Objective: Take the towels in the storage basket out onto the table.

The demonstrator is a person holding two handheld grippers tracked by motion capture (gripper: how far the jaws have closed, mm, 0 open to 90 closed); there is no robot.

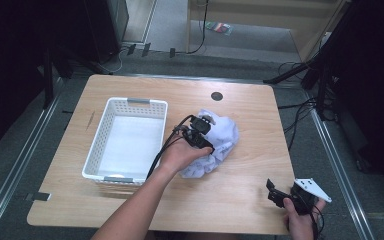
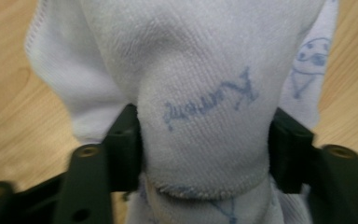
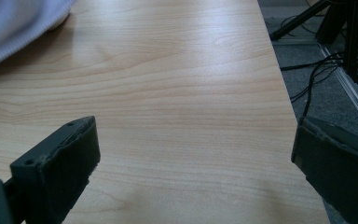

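The white towel [image 1: 215, 145] lies crumpled on the table [image 1: 240, 197], just beside the white basket [image 1: 102, 127] and not yet in it. The left gripper [image 1: 203, 131] sits on top of the towel; in the left gripper view a thick fold of the towel [image 2: 200, 107] fills the gap between its jaws, which touch the cloth on both sides, so it looks gripped, though not tightly. The basket looks empty. Well away from the basket, at the table's near corner, the right gripper [image 1: 276, 194] rests with its jaws wide apart and nothing between them. By my judgement the work is early: the towel is grasped, and lifting it into the basket is left.
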